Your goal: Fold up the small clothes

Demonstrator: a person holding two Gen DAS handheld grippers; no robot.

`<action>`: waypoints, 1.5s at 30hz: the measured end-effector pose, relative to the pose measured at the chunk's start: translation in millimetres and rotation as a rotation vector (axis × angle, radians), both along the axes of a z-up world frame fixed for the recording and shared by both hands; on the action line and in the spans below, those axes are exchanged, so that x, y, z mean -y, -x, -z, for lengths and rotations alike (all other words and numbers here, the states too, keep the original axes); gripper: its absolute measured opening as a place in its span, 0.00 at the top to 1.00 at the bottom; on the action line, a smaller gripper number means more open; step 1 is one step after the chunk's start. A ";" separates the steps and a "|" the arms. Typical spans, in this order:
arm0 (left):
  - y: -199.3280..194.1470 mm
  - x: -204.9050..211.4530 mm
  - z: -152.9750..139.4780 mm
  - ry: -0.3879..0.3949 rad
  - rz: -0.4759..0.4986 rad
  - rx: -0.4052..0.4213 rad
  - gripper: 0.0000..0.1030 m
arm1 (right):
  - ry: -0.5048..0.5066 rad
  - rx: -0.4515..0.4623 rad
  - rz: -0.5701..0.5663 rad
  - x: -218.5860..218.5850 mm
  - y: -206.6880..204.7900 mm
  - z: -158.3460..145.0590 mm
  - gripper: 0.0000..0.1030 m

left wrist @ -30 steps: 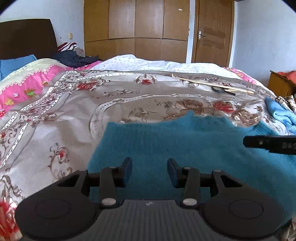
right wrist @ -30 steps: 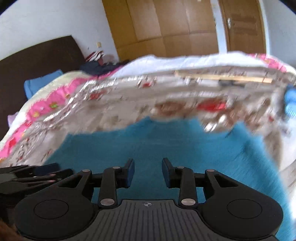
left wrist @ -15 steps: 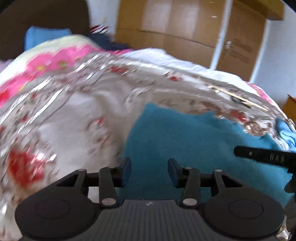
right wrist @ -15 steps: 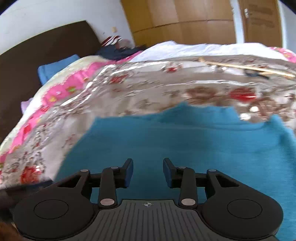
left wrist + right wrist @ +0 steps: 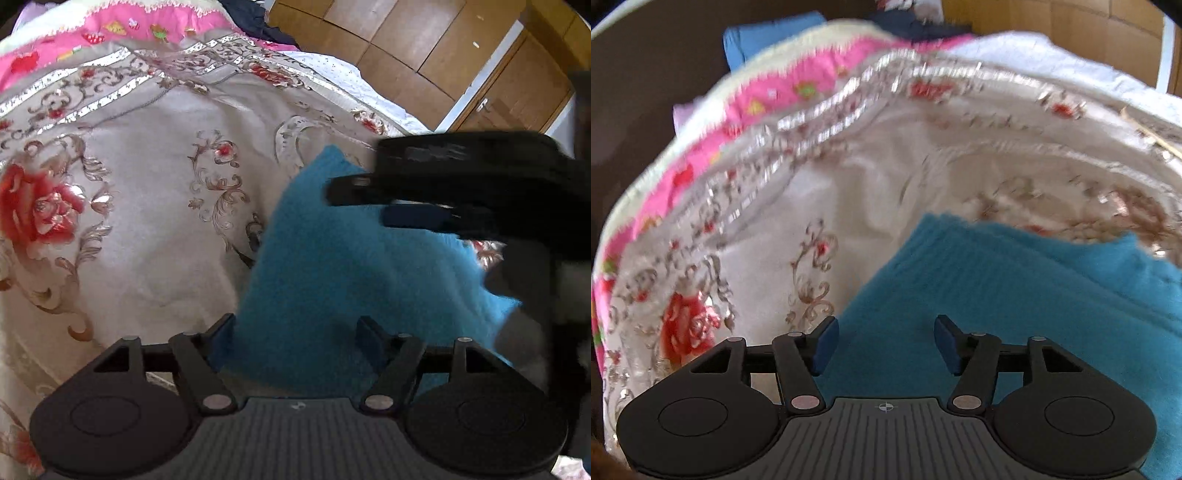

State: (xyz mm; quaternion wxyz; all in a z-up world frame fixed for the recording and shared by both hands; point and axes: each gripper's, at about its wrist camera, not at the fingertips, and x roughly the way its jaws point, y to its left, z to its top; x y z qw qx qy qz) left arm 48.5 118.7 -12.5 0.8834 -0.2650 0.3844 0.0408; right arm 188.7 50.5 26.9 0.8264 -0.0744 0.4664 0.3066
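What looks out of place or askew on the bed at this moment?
Nothing damaged or spilled. The blue garment lies skewed on the flowered bedspread, one corner poking up toward the wardrobe. A thin wooden stick lies on the bed's far side. Both the left gripper and right gripper are open, their jaws just widened, gripping nothing.

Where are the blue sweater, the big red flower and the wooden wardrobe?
Blue sweater (image 5: 343,266): left wrist view, middle of the knit.
Big red flower (image 5: 37,210): left wrist view, its petals on the bedspread.
Wooden wardrobe (image 5: 424,40): left wrist view, a door panel.

The right gripper (image 5: 884,345), jaws just widened and empty, hangs over the teal sweater's (image 5: 1015,295) left edge on the floral bedspread (image 5: 812,184).
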 end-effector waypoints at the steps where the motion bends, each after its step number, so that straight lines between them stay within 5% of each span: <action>1: -1.2 -1.7 2.5 0.010 0.003 -0.006 0.22 | 0.033 -0.003 -0.002 -8.4 -0.7 3.0 0.40; 8: -2.2 -0.5 0.1 -0.022 0.015 0.014 0.24 | 0.075 0.073 -0.002 -16.0 4.9 10.7 0.40; 18: -0.9 11.5 -3.0 -0.106 0.029 0.005 0.24 | -0.108 0.042 0.142 68.0 17.1 -15.8 0.39; 24: 1.9 16.3 -10.5 -0.162 0.008 0.057 0.24 | -0.195 0.106 0.305 148.5 38.0 -27.9 0.39; 31: 10.5 30.3 -27.5 -0.289 -0.003 0.145 0.24 | -0.194 0.257 0.652 301.5 66.6 -27.8 0.38; 36: 5.4 67.3 -47.3 -0.335 0.123 0.229 0.24 | -0.242 0.166 0.779 376.9 68.0 4.6 0.37; 42: -35.2 125.9 -42.5 -0.394 0.318 0.237 0.24 | -0.606 -0.117 0.708 411.1 54.3 63.8 0.39; 45: -53.7 144.7 -32.4 -0.382 0.369 0.185 0.24 | -0.624 -0.149 0.693 415.6 48.5 72.6 0.39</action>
